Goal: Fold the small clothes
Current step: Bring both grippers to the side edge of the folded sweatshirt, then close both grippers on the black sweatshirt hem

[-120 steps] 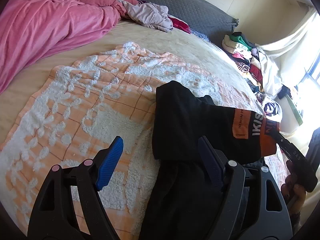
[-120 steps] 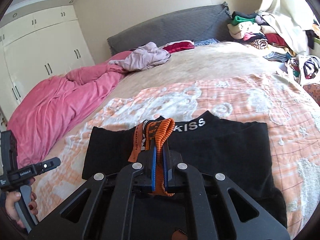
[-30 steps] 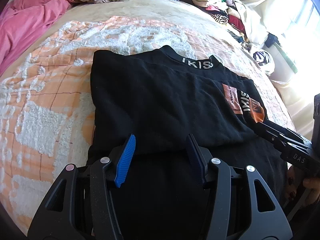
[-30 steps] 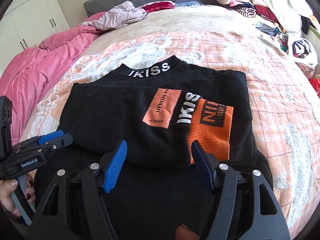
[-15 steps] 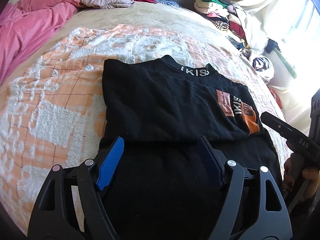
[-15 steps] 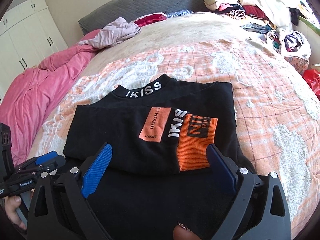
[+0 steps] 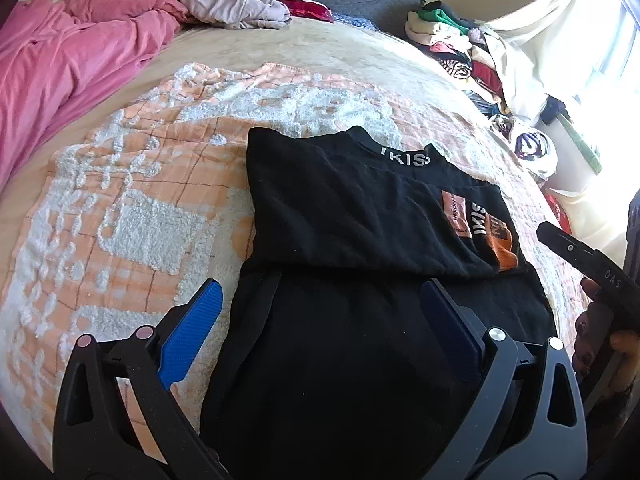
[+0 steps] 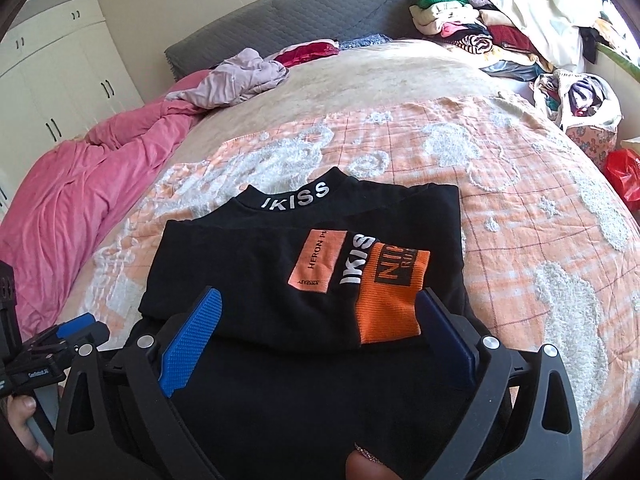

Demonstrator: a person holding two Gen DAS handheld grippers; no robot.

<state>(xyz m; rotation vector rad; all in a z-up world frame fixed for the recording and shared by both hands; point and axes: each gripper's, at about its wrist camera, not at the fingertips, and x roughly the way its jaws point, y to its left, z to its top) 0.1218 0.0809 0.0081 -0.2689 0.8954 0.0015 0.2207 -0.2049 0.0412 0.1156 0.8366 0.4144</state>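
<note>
A black top [image 7: 352, 216] [image 8: 280, 276] with a white IKISS collar lies on the orange and white blanket [image 7: 132, 208] [image 8: 520, 184]. Its sleeve with the orange cuff [image 8: 390, 300] [image 7: 502, 246] is folded across the chest. My left gripper [image 7: 320, 320] is open and empty, hovering over the top's lower half near its left edge. My right gripper [image 8: 320, 328] is open and empty, over the lower half just below the folded sleeve. Each gripper shows in the other's view: the right one [image 7: 580, 256], the left one [image 8: 64, 340].
A pink duvet [image 7: 68, 64] [image 8: 80, 184] lies on the left of the bed. A pale crumpled garment [image 7: 236, 4] [image 8: 236, 76] sits by the grey headboard [image 8: 304, 24]. A pile of clothes [image 7: 460, 44] [image 8: 480, 32] and a bag [image 8: 580, 100] stand at the right.
The right gripper let go of the orange cuff after laying the sleeve across the chest. Both grippers have pulled back toward the top's lower half, jaws wide.
</note>
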